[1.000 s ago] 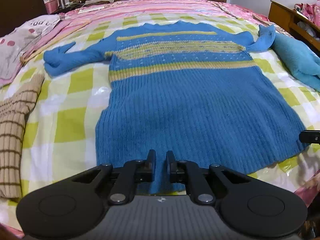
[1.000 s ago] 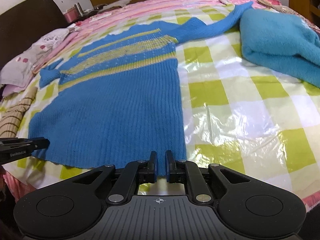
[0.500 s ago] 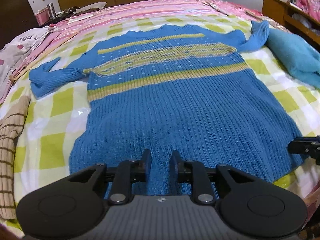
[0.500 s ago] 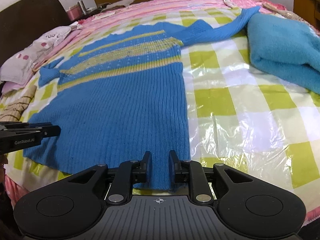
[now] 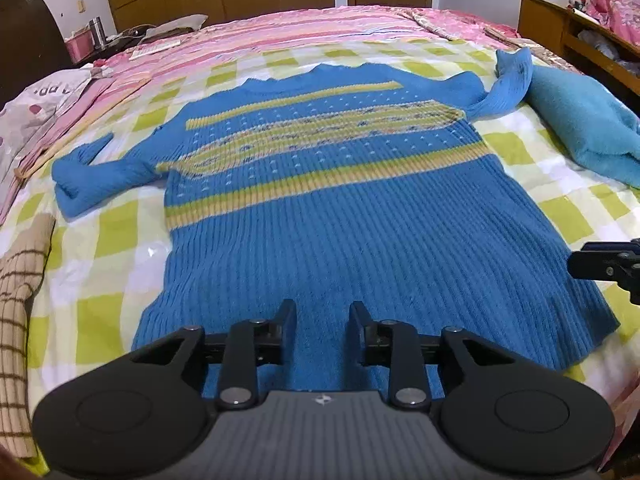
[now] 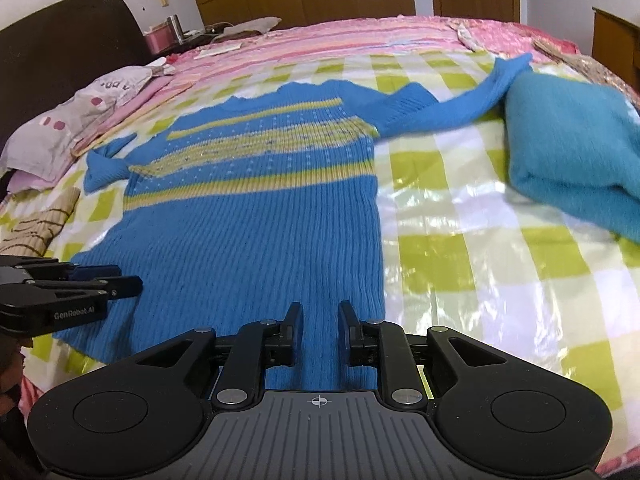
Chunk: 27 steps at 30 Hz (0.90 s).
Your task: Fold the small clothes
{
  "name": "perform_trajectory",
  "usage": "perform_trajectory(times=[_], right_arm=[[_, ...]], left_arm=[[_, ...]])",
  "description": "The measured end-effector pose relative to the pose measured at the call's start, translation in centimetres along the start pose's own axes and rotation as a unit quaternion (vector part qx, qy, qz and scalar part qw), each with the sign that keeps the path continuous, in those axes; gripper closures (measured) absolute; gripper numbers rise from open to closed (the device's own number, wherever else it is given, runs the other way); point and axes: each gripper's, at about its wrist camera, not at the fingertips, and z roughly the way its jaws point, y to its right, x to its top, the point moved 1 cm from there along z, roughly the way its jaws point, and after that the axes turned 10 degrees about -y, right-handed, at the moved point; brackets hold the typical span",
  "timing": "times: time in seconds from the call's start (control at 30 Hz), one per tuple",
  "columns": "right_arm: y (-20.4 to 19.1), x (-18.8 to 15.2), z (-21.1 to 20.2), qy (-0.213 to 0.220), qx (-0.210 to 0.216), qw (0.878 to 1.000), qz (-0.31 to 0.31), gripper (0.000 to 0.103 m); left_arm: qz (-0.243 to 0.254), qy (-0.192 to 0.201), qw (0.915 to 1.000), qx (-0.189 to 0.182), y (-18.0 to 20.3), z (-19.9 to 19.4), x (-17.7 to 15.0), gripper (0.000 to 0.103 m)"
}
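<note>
A blue striped sweater (image 5: 352,208) lies flat, front up, on a checked bed cover (image 6: 480,248), both sleeves spread. The left gripper (image 5: 322,312) and right gripper (image 6: 319,312) hover over its near hem, jaws parted and holding nothing. The fold looks not yet begun; next, each must close on a hem corner.

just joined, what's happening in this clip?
A person holds two handheld grippers over a blue striped sweater spread flat on a checkered bed cover. The left gripper and right gripper both hover open at the sweater's hem, gripping nothing. No fold made yet; both sleeves lie outstretched.
</note>
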Motion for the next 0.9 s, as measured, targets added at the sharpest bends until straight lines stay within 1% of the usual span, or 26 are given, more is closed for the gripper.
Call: perform_trajectory(times=[0.17,0.4,0.53,0.6,0.67,0.9], right_arm=[[-0.6,1.1,0.5,0.001,0.004,1.0,-0.006,0.083],[-1.0,1.3,2.3,-0.02,0.01,1.0,-0.008,0.083],[-0.9,2.0,2.7,-0.019,0.004,1.0,-0.007,0.082],[-0.6,2.7,2.7,-0.014,0.0,1.0,-0.008,0.081],[-0.2,3.7,2.6,-0.005,-0.006,1.0,-0.006,0.074],[2.5,7.9,2.4,0.028,-0.036,0.999,0.013,0.074]], left_arm=[[0.005,0.004,1.0,-0.002,0.4,0.3,0.8,0.067],[0.009,-0.003,0.9999,-0.004,0.7,1.3,1.6,0.067],[0.006,-0.004,0.9999,-0.009,0.7,1.7,2.3,0.066],[0.005,-0.003,0.9999,-0.011,0.8,1.9,2.7,0.066],[0.003,0.0,0.9999,-0.015,0.9,2.0,3.3,0.065],[0.004,0.007,0.9994,-0.032,1.8,2.8,5.5,0.062]])
